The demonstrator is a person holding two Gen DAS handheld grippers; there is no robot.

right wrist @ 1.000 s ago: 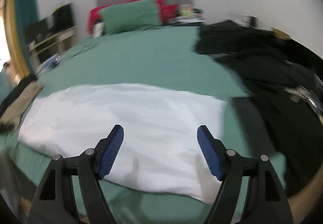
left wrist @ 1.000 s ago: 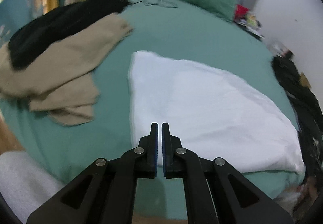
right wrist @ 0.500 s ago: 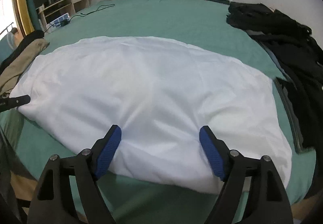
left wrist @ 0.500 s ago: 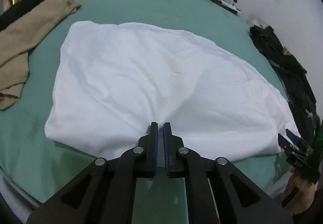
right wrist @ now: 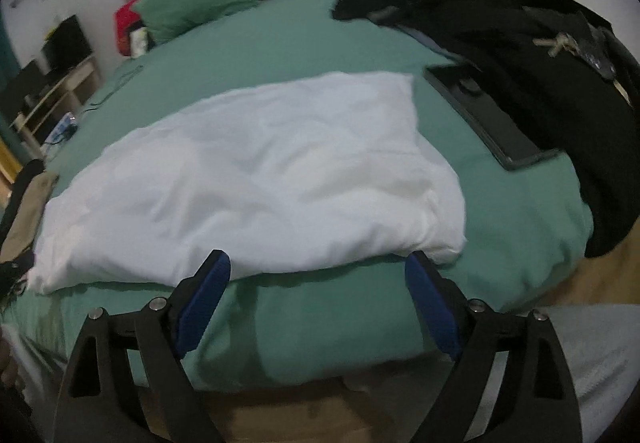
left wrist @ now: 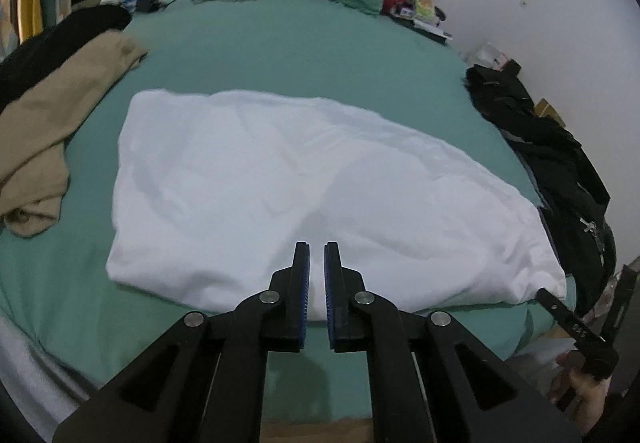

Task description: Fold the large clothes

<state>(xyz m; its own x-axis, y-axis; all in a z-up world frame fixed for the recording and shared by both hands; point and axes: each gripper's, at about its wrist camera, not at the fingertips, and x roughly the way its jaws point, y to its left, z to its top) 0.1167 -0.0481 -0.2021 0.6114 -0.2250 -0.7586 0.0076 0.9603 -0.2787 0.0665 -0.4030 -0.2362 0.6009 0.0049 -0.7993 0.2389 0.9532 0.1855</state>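
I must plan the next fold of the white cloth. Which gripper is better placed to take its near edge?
Probably the right gripper: its jaws have just been opening, stand wide and empty at the near edge of the white cloth. The left gripper is barely open.

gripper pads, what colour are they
Blue, ribbed pads on black fingers; the right wrist view shows them best.

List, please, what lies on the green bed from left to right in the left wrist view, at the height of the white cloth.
Crumpled beige fabric garment → large flat white cloth → heap of black clothes, all on the green bed sheet.
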